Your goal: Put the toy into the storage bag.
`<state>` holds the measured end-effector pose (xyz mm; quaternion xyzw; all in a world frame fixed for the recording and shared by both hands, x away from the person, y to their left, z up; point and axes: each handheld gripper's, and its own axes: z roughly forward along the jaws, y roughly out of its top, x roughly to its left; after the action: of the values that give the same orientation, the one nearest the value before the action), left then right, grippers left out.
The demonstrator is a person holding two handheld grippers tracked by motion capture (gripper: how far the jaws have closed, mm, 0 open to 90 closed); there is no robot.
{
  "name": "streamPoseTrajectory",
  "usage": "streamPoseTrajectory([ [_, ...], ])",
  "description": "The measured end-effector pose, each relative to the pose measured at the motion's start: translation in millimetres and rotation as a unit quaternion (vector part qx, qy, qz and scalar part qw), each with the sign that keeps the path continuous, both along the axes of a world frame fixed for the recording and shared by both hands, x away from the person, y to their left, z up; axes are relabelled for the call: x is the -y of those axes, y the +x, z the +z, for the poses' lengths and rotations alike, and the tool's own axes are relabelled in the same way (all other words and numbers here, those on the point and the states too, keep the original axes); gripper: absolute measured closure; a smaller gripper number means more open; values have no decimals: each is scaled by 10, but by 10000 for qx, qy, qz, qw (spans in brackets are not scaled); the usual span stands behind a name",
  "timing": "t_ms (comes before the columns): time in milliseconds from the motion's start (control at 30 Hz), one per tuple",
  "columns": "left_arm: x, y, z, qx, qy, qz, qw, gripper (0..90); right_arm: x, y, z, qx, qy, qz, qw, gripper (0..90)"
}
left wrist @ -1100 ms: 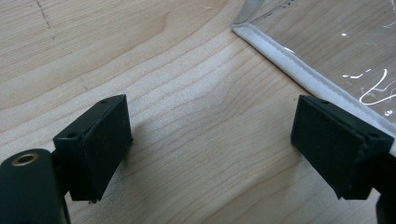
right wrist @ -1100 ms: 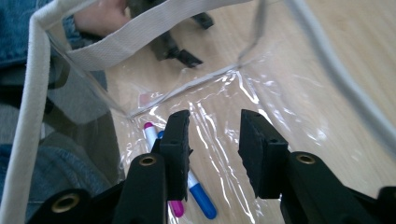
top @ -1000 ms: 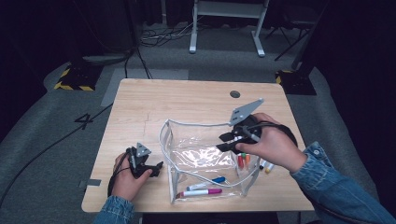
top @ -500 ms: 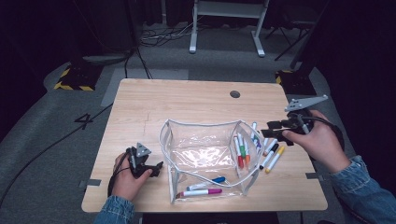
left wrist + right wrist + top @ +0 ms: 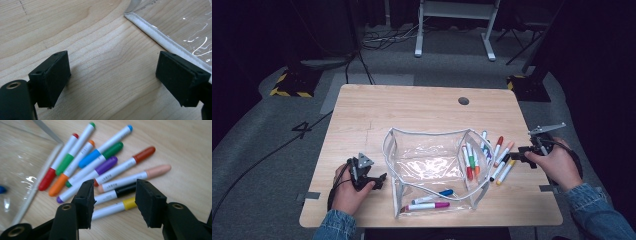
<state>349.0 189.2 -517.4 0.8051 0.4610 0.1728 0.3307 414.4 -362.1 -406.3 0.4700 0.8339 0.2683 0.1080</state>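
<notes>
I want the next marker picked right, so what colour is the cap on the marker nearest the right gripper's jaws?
Yellow; clearest in the right gripper view.

Capped coloured markers (image 5: 492,157) lie fanned on wood beside clear pouch (image 5: 432,165).

A large dark figure "4" (image 5: 302,129) is marked on the grey floor (image 5: 272,150) left of the table; the white barrels of the markers (image 5: 110,176) carry small grey print, too blurred to read.
</notes>
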Motion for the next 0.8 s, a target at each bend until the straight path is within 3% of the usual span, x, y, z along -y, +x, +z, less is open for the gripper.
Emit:
streamPoseTrajectory([
  [267, 0, 0, 0, 0, 0, 0, 10000, 127, -46, -16, -455, -438, -156, -196, 9987, 466],
  [467, 0, 0, 0, 3, 0, 1, 10000, 127, -58, -9, -640, -511, -181, -369, 9978, 465],
  [800, 0, 0, 0, 3, 0, 2, 10000, 127, 124, -35, -670, -809, -698, -526, 9929, 768],
])
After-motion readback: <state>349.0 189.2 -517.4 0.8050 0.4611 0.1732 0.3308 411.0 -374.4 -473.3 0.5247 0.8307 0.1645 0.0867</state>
